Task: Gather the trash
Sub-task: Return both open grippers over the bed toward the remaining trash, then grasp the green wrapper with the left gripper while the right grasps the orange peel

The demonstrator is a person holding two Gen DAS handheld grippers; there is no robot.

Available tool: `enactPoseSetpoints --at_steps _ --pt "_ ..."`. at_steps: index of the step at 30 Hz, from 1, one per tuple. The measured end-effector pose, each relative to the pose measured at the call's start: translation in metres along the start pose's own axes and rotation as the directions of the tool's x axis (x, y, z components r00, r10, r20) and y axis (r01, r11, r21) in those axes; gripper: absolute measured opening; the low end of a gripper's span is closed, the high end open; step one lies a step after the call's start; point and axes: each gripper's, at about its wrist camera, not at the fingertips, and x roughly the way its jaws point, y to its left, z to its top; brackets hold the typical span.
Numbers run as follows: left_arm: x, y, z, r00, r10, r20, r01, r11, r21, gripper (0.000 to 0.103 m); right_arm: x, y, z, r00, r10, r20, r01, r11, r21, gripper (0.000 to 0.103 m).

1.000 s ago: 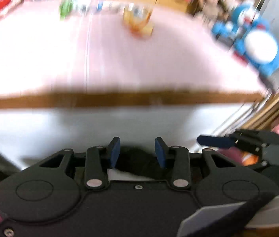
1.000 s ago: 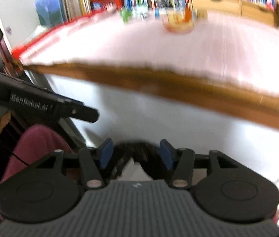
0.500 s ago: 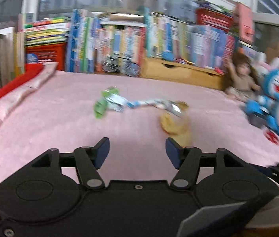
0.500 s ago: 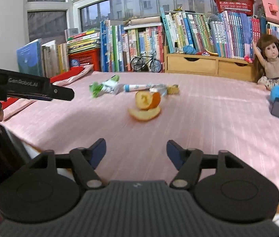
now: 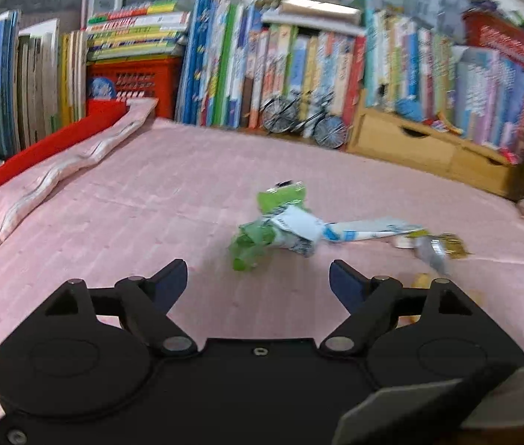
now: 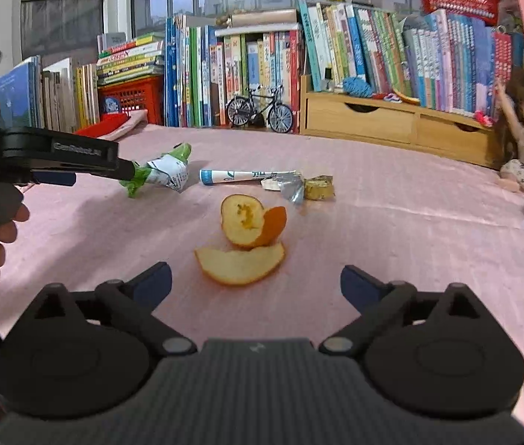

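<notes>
Both grippers have just been opening, and nothing sits between their jaws. The left gripper (image 5: pixel 258 278) now looks at the crumpled green-and-white wrapper (image 5: pixel 273 231) on the pink cloth (image 5: pixel 113 222), closer than before. The right gripper (image 6: pixel 256 283) faces the orange peel pieces (image 6: pixel 247 241).

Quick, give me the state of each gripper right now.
Left gripper: jaws open, just been opening, nothing between them.
Right gripper: jaws wide open, just been opening, holding nothing.
</notes>
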Motion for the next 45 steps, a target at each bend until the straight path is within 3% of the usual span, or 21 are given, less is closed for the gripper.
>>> enactPoseSetpoints --at_steps 9,22,24,26,28,31,38,45 --pt "0.044 -0.002 0.015 0.999 0.053 0.002 -0.053 0.999 -0.005 0.086 0.036 -0.001 0.010 0.998 0.024 -0.060 -0.026 0.999 -0.035 0.103" --pt "0.078 -0.008 0.018 0.999 0.007 -0.049 -0.010 0.999 -0.049 0.087 0.061 0.004 0.008 0.995 0.020 -0.101 -0.026 0.998 -0.065 0.099" --pt "0.080 -0.007 0.018 0.999 -0.015 -0.046 0.012 0.998 -0.066 0.083 0.061 0.005 0.008 0.994 0.027 -0.103 -0.034 0.997 -0.069 0.093" --pt "0.081 -0.005 0.018 0.997 -0.057 -0.055 0.052 0.994 -0.099 0.067 0.060 0.007 0.008 0.995 0.040 -0.096 -0.047 0.996 -0.072 0.087" --pt "0.081 -0.002 0.018 0.992 -0.106 -0.066 0.096 0.986 -0.137 0.061 0.057 0.009 0.009 0.995 0.048 -0.086 -0.055 0.995 -0.079 0.076" --pt "0.076 -0.001 0.017 0.989 -0.134 -0.067 0.123 0.982 -0.145 0.048 0.051 0.013 0.010 0.996 0.052 -0.070 -0.059 0.994 -0.097 0.067" --pt "0.052 0.004 0.014 0.990 -0.139 -0.027 0.133 0.979 -0.155 0.043 0.037 0.017 0.005 0.996 0.070 -0.054 -0.075 0.991 -0.109 0.063" --pt "0.013 -0.001 0.003 0.981 -0.195 0.000 0.194 0.975 -0.105 0.042 0.016 0.017 -0.005 0.997 0.070 -0.043 -0.074 0.992 -0.102 0.063"
